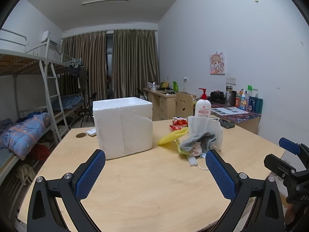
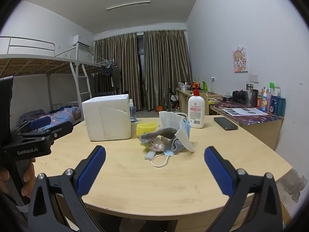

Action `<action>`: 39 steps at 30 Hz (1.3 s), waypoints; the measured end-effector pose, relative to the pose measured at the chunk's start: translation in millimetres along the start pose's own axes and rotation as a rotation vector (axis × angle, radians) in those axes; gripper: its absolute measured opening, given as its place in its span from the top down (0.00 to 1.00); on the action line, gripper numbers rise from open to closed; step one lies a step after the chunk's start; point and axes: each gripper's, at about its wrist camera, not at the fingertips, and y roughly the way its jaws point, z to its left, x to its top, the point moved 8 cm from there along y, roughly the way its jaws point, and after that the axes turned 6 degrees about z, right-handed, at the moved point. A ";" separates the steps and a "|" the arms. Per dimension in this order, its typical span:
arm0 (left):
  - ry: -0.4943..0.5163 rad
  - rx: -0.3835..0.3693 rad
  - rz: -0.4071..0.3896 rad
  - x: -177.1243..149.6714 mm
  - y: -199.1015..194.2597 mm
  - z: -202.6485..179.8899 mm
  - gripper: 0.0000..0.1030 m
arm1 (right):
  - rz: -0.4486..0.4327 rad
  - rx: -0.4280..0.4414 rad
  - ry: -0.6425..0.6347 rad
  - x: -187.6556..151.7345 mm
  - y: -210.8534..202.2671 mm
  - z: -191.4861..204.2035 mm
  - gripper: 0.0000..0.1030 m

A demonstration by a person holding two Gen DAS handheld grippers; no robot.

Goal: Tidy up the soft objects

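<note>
Only the right wrist view shows a phone [image 2: 225, 123] and spray bottle [image 2: 132, 110] on the surface [image 2: 154, 177]. A gray sock [image 2: 164, 133] and face masks [image 2: 173, 123] are heaped beside a foam box [image 2: 108, 116]. Left tongs [image 1: 155, 164] and right tongs [image 2: 154, 162] are spread wide, empty, above the surface.

Left gripper [image 1: 155, 157] and right gripper [image 2: 155, 154] both gape wide, empty.

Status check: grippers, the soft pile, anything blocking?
Left gripper and right gripper: jaws wide, empty. Grey cloth and face-mask pile untouched beside white foam box. Path clear.
</note>
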 end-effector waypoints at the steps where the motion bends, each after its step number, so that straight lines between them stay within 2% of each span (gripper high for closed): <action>1: 0.000 0.000 -0.001 0.0 -1.1 0.4 0.00 | 0.000 -0.001 0.000 0.5 -0.3 -0.4 0.00; 39: 0.023 0.006 -0.007 2.3 -0.9 -2.1 0.00 | 0.015 0.004 0.000 2.5 8.3 -3.1 0.00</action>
